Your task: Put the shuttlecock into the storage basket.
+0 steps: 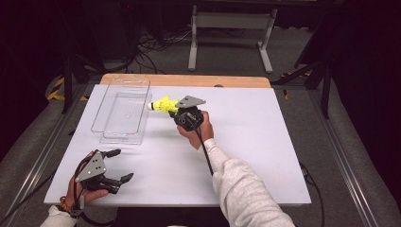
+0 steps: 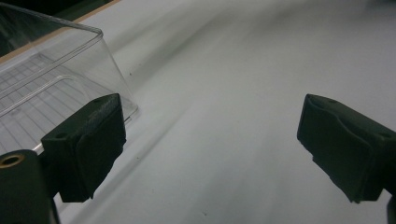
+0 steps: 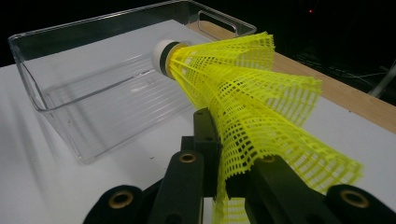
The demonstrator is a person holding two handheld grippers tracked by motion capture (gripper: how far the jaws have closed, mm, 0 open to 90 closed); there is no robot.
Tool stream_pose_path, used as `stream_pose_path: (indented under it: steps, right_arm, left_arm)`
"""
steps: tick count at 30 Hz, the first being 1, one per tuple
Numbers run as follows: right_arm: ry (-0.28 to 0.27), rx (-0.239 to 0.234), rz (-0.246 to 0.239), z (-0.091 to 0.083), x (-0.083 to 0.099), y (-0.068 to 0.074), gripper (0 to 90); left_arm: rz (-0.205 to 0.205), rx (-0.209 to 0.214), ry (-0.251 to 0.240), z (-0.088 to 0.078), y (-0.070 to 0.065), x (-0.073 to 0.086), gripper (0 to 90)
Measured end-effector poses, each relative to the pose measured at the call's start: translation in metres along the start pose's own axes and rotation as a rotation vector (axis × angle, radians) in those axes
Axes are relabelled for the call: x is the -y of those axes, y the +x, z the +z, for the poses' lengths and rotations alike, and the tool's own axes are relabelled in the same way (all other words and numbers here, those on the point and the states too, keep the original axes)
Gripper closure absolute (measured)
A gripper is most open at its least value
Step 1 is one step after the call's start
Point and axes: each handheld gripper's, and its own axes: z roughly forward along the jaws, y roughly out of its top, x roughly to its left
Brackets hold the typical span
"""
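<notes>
Yellow shuttlecock (image 3: 247,107) was held above bench (image 1: 246,156) by its mesh skirt in right gripper (image 1: 181,111), long axis near level, white cork aimed at clear bin (image 1: 124,111). Left gripper (image 1: 118,165) fingers were spread wide, empty. No legible writing was seen.

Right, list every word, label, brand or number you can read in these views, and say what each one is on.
None: no readable text in any view.
Yellow shuttlecock held in the right tool: plain mesh skirt and white cork, no print.
Clear plastic bin: only moulded ridges.
Left tool and its grey plate: unmarked.
White table top: blank.
</notes>
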Motion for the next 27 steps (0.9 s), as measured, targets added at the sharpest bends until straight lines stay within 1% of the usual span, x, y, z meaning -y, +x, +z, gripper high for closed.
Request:
stream_pose_path:
  steps: [4, 10, 15, 19, 23, 24, 25, 27]
  right_arm:
    - [-0.009, -0.012, -0.009, -0.001, -0.007, 0.004, 87.4]
    - [-0.017, -0.026, -0.033, 0.000, -0.019, 0.011, 87.3]
    - [-0.024, -0.043, -0.043, 0.003, -0.028, 0.018, 87.3]
    - [-0.028, -0.057, -0.061, 0.007, -0.036, 0.024, 87.3]
    - [-0.029, -0.079, -0.074, 0.013, -0.044, 0.031, 87.3]
    - [-0.029, -0.079, -0.074, 0.013, -0.044, 0.031, 87.3]
    - [-0.027, -0.085, -0.083, 0.014, -0.047, 0.033, 87.4]
    - [-0.028, -0.094, -0.085, 0.017, -0.051, 0.035, 87.4]
  left_arm:
    - [0.004, 0.000, 0.001, 0.000, 0.000, 0.000, 9.0]
    - [-0.004, 0.001, -0.005, 0.000, 0.000, 0.000, 9.0]
    - [-0.002, 0.003, -0.004, 0.000, 0.000, 0.000, 9.0]
    - [0.002, -0.002, -0.006, -0.001, 0.000, 0.000, 9.0]
    - [-0.003, -0.001, -0.012, -0.002, 0.000, 0.000, 9.0]
    - [-0.006, 0.001, -0.014, -0.002, 0.000, 0.000, 9.0]
    - [-0.006, -0.002, -0.015, -0.002, 0.000, 0.000, 9.0]
    - [-0.006, -0.004, -0.015, -0.003, 0.000, 0.000, 9.0]
